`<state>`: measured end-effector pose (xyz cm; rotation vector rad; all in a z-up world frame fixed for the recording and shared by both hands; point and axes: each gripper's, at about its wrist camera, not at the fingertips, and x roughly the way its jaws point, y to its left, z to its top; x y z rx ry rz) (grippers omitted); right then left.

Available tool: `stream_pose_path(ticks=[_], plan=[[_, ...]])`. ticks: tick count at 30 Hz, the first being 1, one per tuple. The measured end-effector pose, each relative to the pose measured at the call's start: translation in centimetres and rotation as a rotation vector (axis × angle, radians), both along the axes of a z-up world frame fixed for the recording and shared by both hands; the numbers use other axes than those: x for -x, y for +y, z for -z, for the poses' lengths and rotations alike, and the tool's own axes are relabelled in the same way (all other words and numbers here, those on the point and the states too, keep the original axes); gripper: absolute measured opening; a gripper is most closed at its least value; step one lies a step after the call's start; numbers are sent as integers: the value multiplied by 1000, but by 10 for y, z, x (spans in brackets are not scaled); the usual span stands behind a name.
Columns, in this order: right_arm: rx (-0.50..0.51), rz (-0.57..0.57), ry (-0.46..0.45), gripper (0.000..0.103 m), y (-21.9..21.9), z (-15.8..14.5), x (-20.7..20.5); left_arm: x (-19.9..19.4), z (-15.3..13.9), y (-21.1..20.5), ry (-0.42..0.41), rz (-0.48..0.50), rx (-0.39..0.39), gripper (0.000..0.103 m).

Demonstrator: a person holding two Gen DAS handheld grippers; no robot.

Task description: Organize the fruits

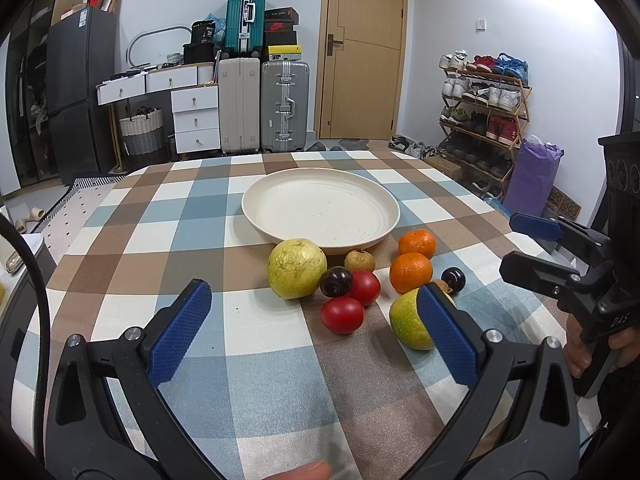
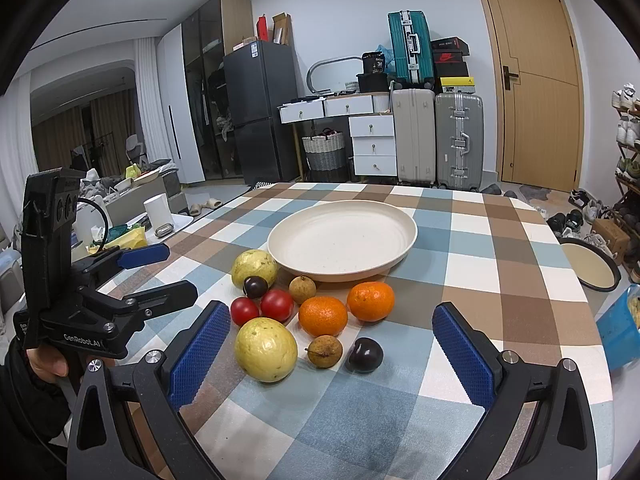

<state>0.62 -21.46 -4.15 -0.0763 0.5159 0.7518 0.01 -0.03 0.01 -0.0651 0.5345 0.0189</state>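
A cream plate (image 1: pixel 320 208) (image 2: pixel 342 238) sits empty on the checked tablecloth. In front of it lie loose fruits: two yellow-green guavas (image 1: pixel 297 269) (image 2: pixel 266 349), two oranges (image 1: pixel 411 273) (image 2: pixel 323 316), two red tomatoes (image 1: pixel 343 314) (image 2: pixel 277 305), two dark plums (image 1: pixel 336 281) (image 2: pixel 364 355) and two brown longans (image 1: pixel 359 261) (image 2: pixel 324 352). My left gripper (image 1: pixel 316 320) is open, just short of the fruits, its right finger in front of the near guava (image 1: pixel 408 322). My right gripper (image 2: pixel 332 348) is open, with a guava, a longan and a plum between its fingers.
The round table's edge curves off at left and right. The right gripper shows in the left wrist view (image 1: pixel 532 246), the left gripper in the right wrist view (image 2: pixel 164 272). A blue bag (image 2: pixel 618 332) and a dark-rimmed tray (image 2: pixel 592 264) lie at the right edge.
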Motion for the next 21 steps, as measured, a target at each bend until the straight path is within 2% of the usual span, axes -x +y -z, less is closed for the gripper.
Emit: stream_pose_path(ticks=[21], plan=[[2, 1, 2, 103, -1, -1, -1, 0, 0, 0, 2, -1, 2, 102]])
